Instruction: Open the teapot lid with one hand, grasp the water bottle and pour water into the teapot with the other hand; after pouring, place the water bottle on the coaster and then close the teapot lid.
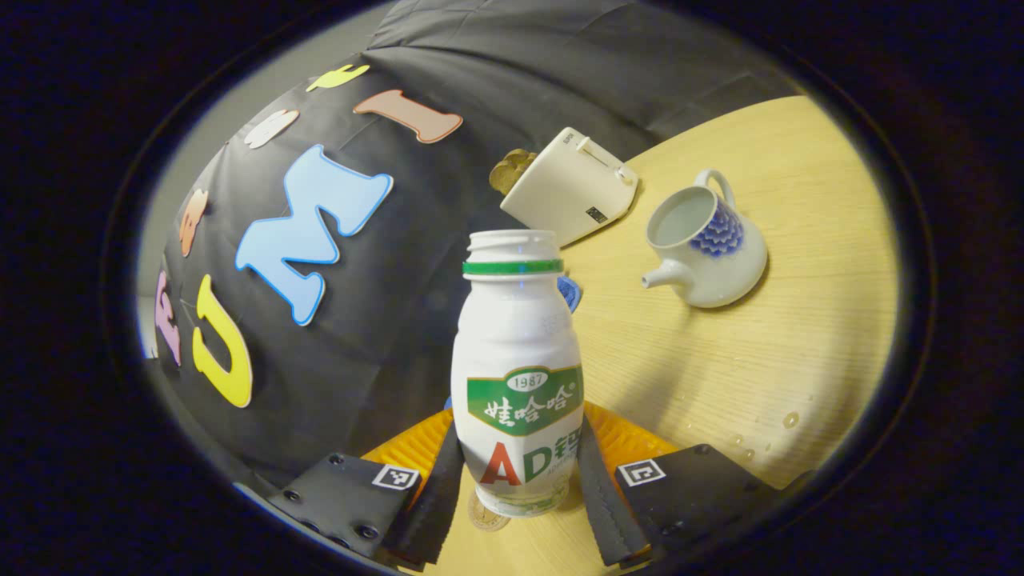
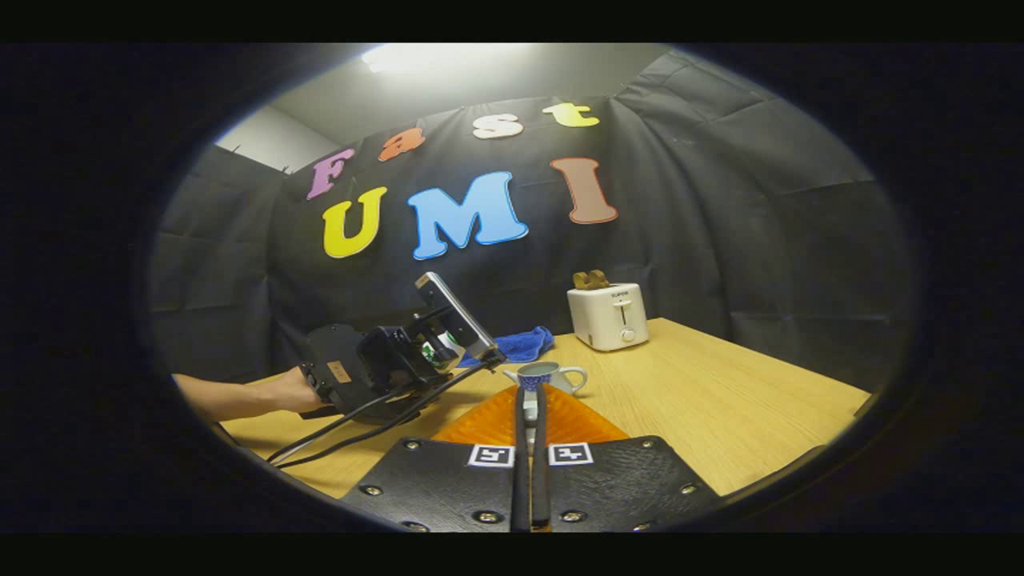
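Left gripper (image 1: 520,448): clamped on the water bottle (image 1: 518,376), one finger on each side, low on the belly near the bottom.
Water bottle: upright, cap off, mouth open at the top; close in front of the left gripper's camera, over the table (image 1: 800,304) edge.
Feel of the bottle: thin plastic, smooth and a bit slippery; light if nearly empty, but no way to see how much water is inside. Bends in when squeezed hard, so a soft, steady grip is best.
Best spot to hold: the wide belly, where it is held now. The neck under the green ring (image 1: 512,267) is too thin and too close to the open mouth.
Teapot (image 1: 704,240): on the table, well apart from the bottle, lid off, spout pointing toward the bottle. Hard, breakable china.
Water drops (image 1: 788,420): a few on the wood near the left gripper; wet spots make things slide.
Right gripper (image 2: 530,448): fingers almost together, with a small pale bit between the tips. Maybe the knob of the teapot lid; cannot tell for sure.
Farther off: a toaster (image 1: 572,188) and a blue cloth (image 2: 520,344) by the wall.
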{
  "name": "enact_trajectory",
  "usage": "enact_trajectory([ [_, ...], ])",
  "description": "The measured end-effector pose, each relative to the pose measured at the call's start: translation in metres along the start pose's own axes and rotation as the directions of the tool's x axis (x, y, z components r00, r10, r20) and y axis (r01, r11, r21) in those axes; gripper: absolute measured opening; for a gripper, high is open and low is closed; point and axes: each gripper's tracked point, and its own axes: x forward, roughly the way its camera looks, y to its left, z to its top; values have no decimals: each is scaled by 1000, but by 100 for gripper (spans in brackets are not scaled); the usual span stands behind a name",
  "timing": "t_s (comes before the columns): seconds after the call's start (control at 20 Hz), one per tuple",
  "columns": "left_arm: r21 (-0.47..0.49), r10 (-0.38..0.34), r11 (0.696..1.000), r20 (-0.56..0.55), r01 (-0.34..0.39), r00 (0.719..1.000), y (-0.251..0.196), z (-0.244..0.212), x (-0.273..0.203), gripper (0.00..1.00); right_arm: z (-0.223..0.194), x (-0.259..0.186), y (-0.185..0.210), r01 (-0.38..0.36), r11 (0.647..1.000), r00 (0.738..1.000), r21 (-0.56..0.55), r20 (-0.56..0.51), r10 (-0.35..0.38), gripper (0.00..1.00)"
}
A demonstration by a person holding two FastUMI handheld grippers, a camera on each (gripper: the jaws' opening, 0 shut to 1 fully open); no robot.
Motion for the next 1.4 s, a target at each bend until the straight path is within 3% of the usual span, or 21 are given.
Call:
enact_trajectory([
  [0.4,163,2,987,13,-5,1000,-17,21,12,81,-4,-10,-1,2,1000,1000,6,-6,-2,1],
  [0.45,180,5,984,13,-7,1000,-17,23,14,75,-5,-10,-2,2,1000,1000,10,-8,-2,1],
  [0.5,199,9,980,13,-11,1000,-17,24,14,81,-6,-9,-2,4,1000,1000,12,-11,-4,1],
  [0.75,270,11,963,3,-12,1000,-18,26,15,82,-4,-9,-6,14,1000,1000,17,1,-14,1],
  [1.4,460,13,888,-11,-7,1000,-19,34,13,82,-6,-7,-12,26,999,1000,29,-6,-26,1],
])
